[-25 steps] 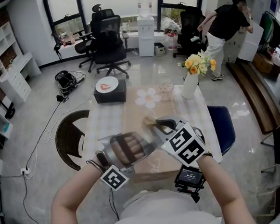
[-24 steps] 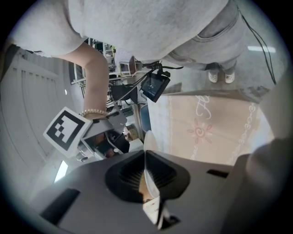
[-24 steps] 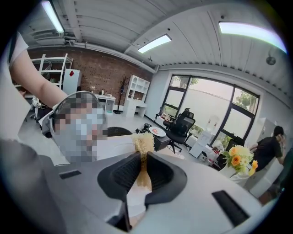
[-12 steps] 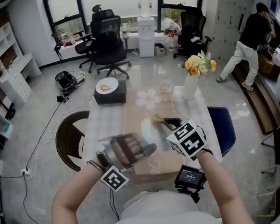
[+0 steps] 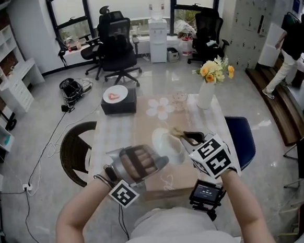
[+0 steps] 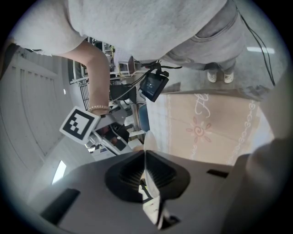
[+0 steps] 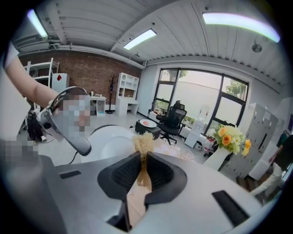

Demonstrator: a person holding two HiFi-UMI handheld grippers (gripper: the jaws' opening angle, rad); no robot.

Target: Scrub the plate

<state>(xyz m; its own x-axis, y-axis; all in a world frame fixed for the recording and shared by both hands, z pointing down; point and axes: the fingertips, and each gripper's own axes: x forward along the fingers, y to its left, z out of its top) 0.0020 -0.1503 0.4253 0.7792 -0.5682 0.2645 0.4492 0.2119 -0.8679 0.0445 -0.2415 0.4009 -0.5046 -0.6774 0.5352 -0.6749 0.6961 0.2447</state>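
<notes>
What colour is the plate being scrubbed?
Plain white. The plate shows best in the right gripper view, just behind the straw-coloured brush.

Beyond the left tongs (image 5: 161, 159) and the right tongs (image 5: 188, 138), the surface (image 5: 116, 129) wears a pale checked cloth with a beige, flower-printed runner. At its far end, ahead of the right tongs, stands a white vase (image 5: 206, 94) of yellow flowers. Ahead of the left tongs sits a black box (image 5: 119, 103). Farther off, black office chairs (image 5: 117, 47) and a white water dispenser (image 5: 158, 36) stand below tall dark-framed windows (image 5: 129, 3). White shelving (image 5: 6, 69) lines the wall far left of the left tongs, above the glossy grey floor (image 5: 35, 101). Strip lights (image 7: 139, 39) cross the ceiling.
</notes>
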